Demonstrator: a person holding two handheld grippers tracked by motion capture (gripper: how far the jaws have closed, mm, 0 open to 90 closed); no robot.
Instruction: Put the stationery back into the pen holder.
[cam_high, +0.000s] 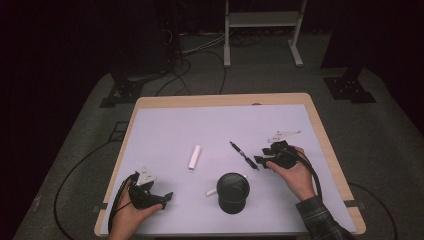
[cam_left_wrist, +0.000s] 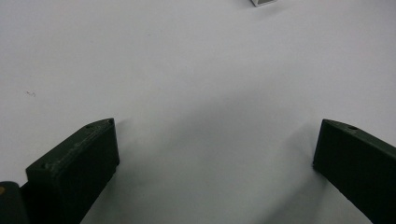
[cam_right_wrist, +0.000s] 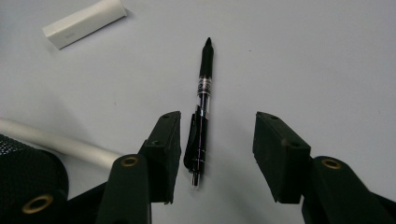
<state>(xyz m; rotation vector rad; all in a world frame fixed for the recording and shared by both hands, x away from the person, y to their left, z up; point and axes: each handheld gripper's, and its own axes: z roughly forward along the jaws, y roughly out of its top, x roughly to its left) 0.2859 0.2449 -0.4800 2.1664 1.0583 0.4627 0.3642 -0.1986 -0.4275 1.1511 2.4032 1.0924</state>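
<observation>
A: Where is the pen?

B: It lies flat on the pale table, right of centre, its clip end between the jaws of the right gripper. The jaws are partly apart; the left one sits just beside the barrel, and no squeeze shows. The barrel's printing is too small to read.

A: And the left gripper?

B: Near left corner, jaws wide over bare table.

A: Anything cut off?

B: The black mesh cup hides most of a white rod. A white bar bears faint, unreadable marking.
</observation>
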